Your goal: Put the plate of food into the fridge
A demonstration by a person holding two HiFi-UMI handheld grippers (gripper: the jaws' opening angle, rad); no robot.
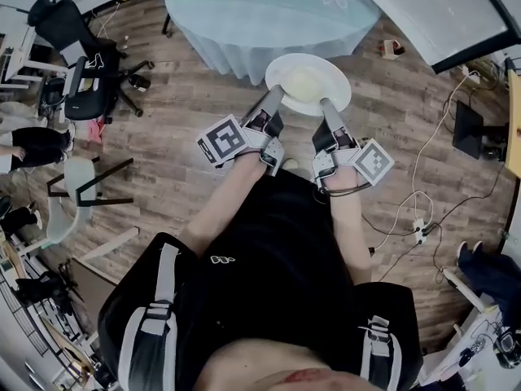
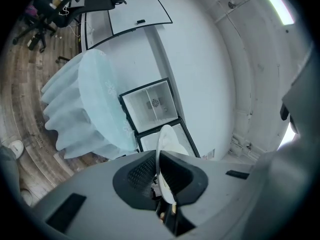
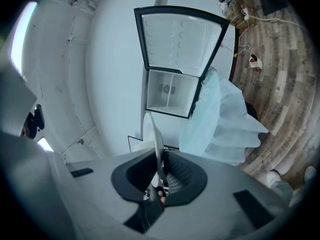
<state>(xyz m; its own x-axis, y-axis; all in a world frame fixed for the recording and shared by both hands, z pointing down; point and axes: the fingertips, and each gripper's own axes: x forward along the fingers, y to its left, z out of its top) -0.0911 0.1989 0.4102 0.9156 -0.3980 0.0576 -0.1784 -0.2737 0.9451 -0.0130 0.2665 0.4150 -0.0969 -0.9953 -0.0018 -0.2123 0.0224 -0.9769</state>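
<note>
I hold a white plate (image 1: 308,84) with pale food on it above the wooden floor, one gripper on each side of its near rim. My left gripper (image 1: 274,96) is shut on the left rim, my right gripper (image 1: 327,104) on the right rim. In the left gripper view the plate (image 2: 165,151) stands edge-on, pinched between the jaws of the left gripper (image 2: 161,176). The right gripper view shows the plate (image 3: 155,141) likewise clamped in the right gripper (image 3: 161,171). Ahead stands the open fridge (image 3: 170,99) with its door (image 3: 180,39) swung wide; the fridge (image 2: 152,104) also shows in the left gripper view.
A round table with a pale blue cloth (image 1: 269,15) stands just beyond the plate, between me and the fridge. An office chair (image 1: 77,63) and a small stool (image 1: 77,190) are at the left. Cables and a power strip (image 1: 422,228) lie on the floor at the right.
</note>
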